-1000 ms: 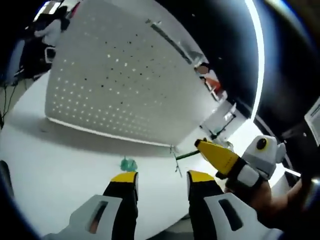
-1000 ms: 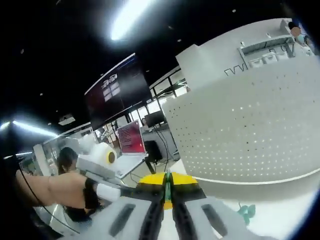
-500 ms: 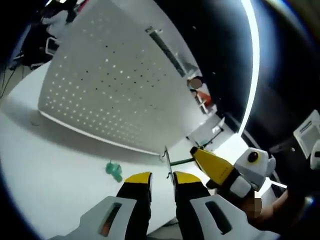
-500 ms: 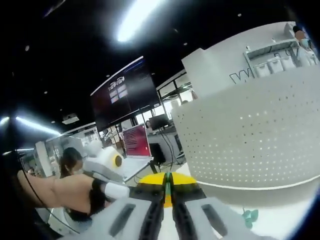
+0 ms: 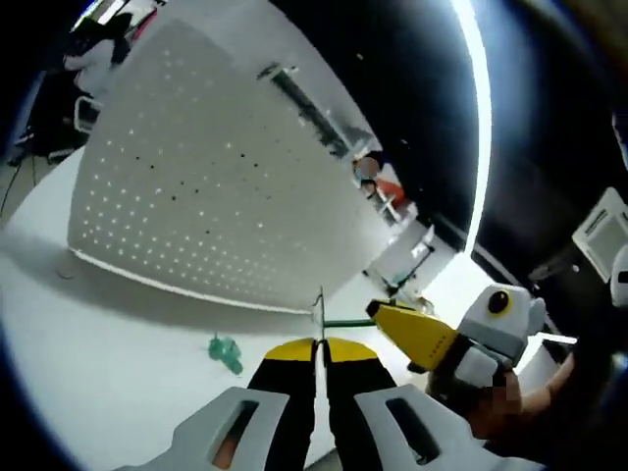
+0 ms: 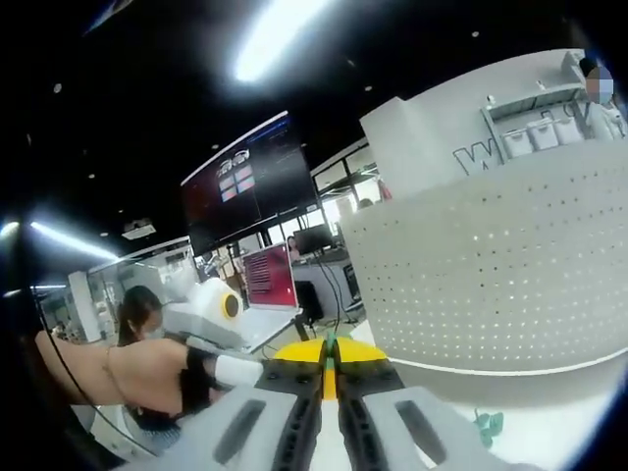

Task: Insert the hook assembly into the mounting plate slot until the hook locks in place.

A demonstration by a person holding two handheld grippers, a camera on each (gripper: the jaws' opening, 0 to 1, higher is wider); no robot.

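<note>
In front of the white perforated mounting plate (image 5: 206, 186), a small teal piece (image 5: 225, 350) is lying on the white table (image 5: 88, 363) near the plate's lower edge. To its right, the left gripper (image 5: 319, 350) is now closing its yellow-tipped jaws, open a second ago, onto the thin wire end of the green hook assembly (image 5: 334, 319). Further right, the right gripper (image 5: 407, 332) is keeping its jaws clamped on the hook's green shaft. Both grippers are now sharing the hook, probably for a handover or alignment; insertion is not yet begun.
</note>
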